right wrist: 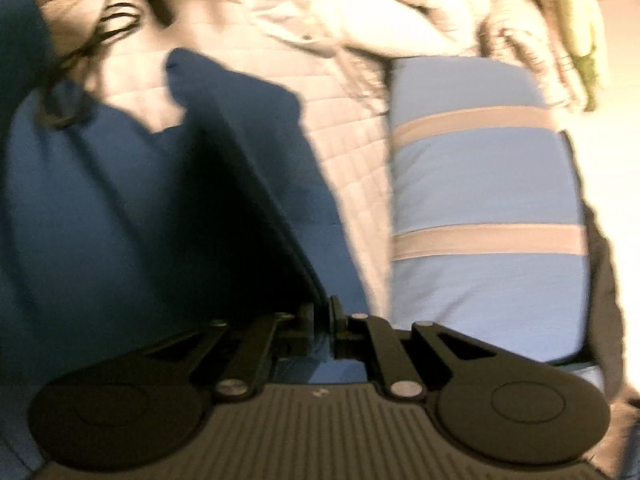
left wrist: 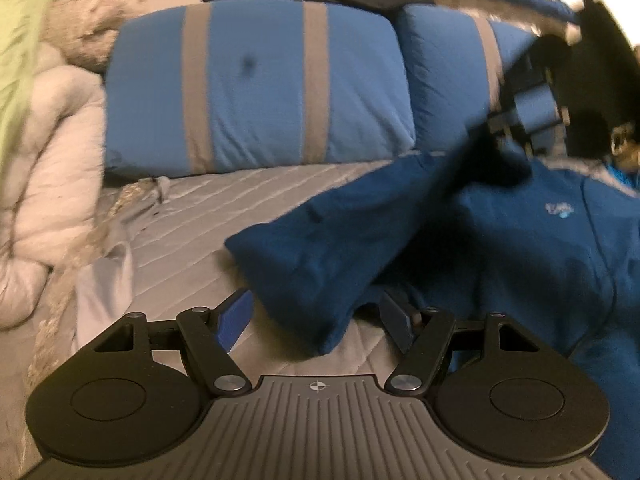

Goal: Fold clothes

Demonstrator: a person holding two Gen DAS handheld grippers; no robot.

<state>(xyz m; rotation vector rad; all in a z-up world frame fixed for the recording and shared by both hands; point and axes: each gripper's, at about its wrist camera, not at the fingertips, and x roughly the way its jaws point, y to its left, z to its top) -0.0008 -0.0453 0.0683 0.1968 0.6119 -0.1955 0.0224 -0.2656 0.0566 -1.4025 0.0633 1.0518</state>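
Pinching blue jacket [right wrist: 120, 200], right tongs [right wrist: 322, 320] angled downward

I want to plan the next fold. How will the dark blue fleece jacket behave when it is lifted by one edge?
Probably floppy: the dark blue fleece jacket sags in soft folds where the right tool, shut on its edge, holds it. Its sleeve lies limp between the open left tool's fingers, so it will likely drag. The matte fabric should not slip easily.

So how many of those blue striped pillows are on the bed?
2. One pillow lies at the head of the bed, centre; the second pillow sits right beside it, partly covered by dark clothing. More may be hidden.
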